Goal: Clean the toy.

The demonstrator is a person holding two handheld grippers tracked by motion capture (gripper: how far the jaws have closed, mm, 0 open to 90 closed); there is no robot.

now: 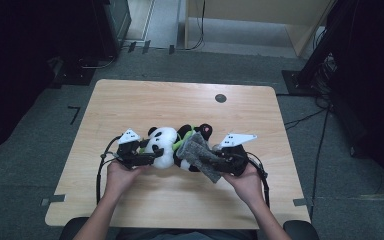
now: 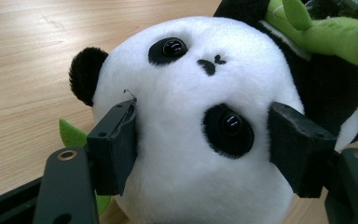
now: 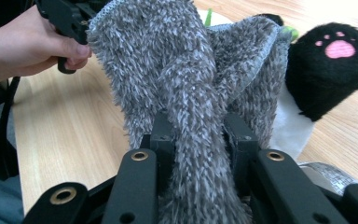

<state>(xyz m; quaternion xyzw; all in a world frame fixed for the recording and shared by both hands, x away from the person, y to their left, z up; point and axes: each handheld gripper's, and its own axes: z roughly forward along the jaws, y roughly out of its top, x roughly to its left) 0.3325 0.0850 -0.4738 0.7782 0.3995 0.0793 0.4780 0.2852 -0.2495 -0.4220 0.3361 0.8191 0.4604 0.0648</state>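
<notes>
While the wooden table (image 1: 130,100) bears a toy panda (image 1: 162,145) lying near its front edge, the left gripper (image 1: 150,156) has its jaws clamped on the panda's white head, and the right gripper (image 1: 215,159) pinches a grey fuzzy cloth (image 1: 200,155) draped over the panda's body.

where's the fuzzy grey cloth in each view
High view: the fuzzy grey cloth lies right of centre, draped over the plush panda's black body.
Left gripper view: a dark grey sliver at the top right edge, probably the cloth.
Right gripper view: centre, pinched between the right gripper jaws.
Shared landmark: the panda.
</notes>
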